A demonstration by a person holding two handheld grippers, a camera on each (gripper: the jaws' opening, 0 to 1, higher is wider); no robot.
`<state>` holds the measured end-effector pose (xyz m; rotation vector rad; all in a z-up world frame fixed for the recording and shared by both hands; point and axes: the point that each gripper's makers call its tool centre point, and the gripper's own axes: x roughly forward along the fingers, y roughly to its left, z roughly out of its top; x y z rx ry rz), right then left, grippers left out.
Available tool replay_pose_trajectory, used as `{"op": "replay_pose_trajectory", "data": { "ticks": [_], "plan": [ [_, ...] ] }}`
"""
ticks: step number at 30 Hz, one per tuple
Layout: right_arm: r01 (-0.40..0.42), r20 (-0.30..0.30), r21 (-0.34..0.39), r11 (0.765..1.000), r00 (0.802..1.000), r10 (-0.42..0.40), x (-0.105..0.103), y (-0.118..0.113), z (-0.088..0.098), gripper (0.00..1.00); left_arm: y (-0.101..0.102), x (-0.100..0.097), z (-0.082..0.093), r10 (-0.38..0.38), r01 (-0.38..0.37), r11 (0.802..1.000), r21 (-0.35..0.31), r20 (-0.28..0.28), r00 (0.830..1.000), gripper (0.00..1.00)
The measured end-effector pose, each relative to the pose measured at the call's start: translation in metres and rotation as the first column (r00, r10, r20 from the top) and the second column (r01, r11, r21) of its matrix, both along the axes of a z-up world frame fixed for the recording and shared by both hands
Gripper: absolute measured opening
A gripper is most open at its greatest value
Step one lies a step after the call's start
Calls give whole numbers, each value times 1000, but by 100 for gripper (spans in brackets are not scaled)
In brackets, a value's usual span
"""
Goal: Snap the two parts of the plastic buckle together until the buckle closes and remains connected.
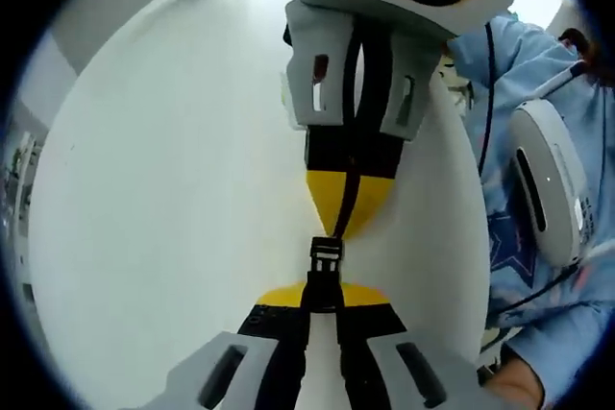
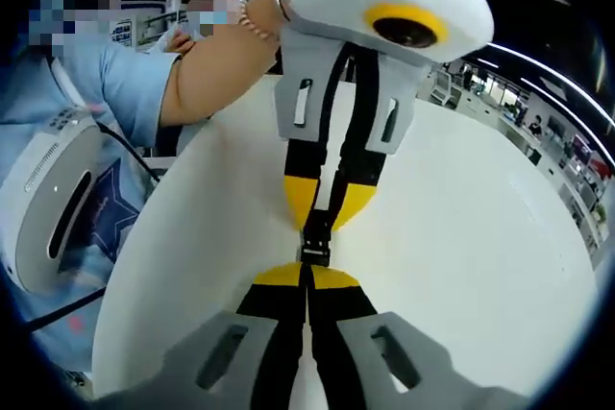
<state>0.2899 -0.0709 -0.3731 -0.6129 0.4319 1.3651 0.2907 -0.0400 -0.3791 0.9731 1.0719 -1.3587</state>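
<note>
Buckle (image 1: 325, 264) joined between left tongs (image 1: 323, 297) and right tongs (image 2: 309, 276), straps hidden.

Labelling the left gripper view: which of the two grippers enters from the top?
The right gripper, its yellow tips pointing down at the buckle, clamping the strap; the left gripper rises from below.

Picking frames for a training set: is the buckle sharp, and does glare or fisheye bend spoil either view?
Left gripper view: buckle sharp, white table bright but not blown out, edges bent. Right gripper view: buckle sharp, ceiling lights streaked, table rim curved.
</note>
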Motion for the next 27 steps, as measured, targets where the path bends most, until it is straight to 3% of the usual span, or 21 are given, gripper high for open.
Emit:
{"op": "replay_pose_trajectory", "data": {
  "ticks": [14, 27],
  "plan": [
    [-8, -15, 7, 1000, 1000, 8, 1, 0, 2, 1, -2, 0, -1, -11, 11, 1000, -12, -24, 1000, 9],
    [-15, -46, 25, 1000, 999, 16, -1, 1, 2, 1, -1, -2, 3, -17, 17, 1000, -17, -10, 1000, 10]
  ]
}}
